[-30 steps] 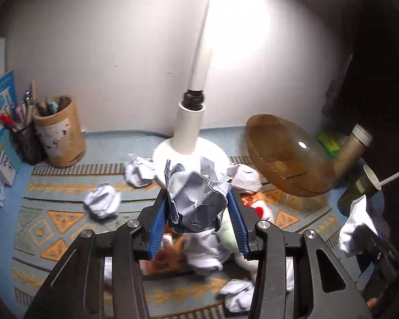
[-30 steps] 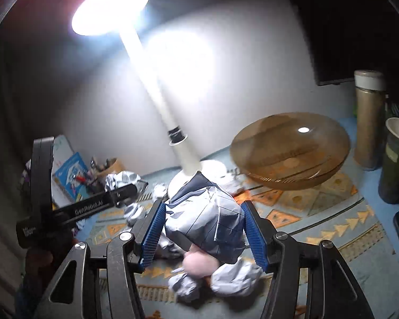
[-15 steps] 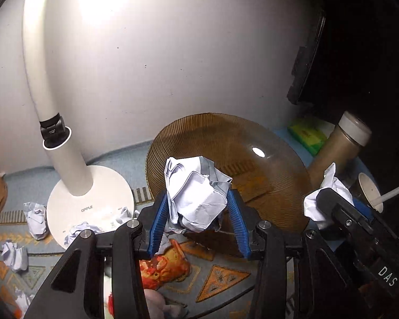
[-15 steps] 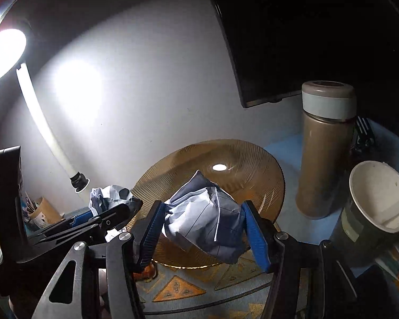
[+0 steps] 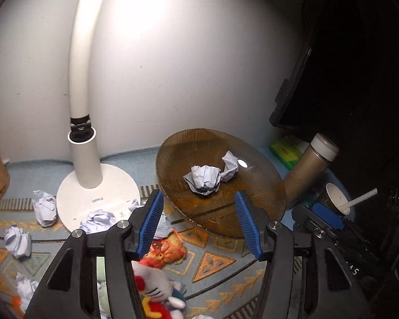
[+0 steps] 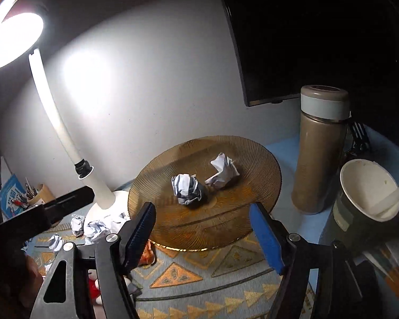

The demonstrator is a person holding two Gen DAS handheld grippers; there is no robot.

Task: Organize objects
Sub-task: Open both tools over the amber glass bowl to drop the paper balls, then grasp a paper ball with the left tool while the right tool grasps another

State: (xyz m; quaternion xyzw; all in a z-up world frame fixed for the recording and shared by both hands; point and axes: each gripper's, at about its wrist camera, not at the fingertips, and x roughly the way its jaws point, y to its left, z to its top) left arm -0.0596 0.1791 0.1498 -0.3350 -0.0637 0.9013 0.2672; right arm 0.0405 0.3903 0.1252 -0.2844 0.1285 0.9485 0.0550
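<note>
Two crumpled paper balls lie in the amber ribbed glass plate (image 5: 252, 212) (image 6: 258, 159): a bluish one (image 5: 203, 179) (image 6: 187, 190) near its middle and a whiter one (image 5: 230, 166) (image 6: 223, 170) just right of it. My left gripper (image 5: 199, 222) hovers in front of the plate, its jaws opening with nothing between the blue pads. My right gripper (image 6: 203, 231) also hangs before the plate, jaws opening and empty. Part of the left gripper's black body shows at the left of the right wrist view.
A white desk lamp (image 5: 98, 186) stands left of the plate with several paper balls (image 5: 44, 207) around its base. Plush toys (image 5: 157, 287) lie on the patterned mat. A brown thermos (image 6: 319, 148) and a paper cup with a straw (image 6: 364, 199) stand at the right.
Both grippers carried their paper balls right to the plate and let them go; the balls now rest in the plate and both pairs of jaws have spread apart.
</note>
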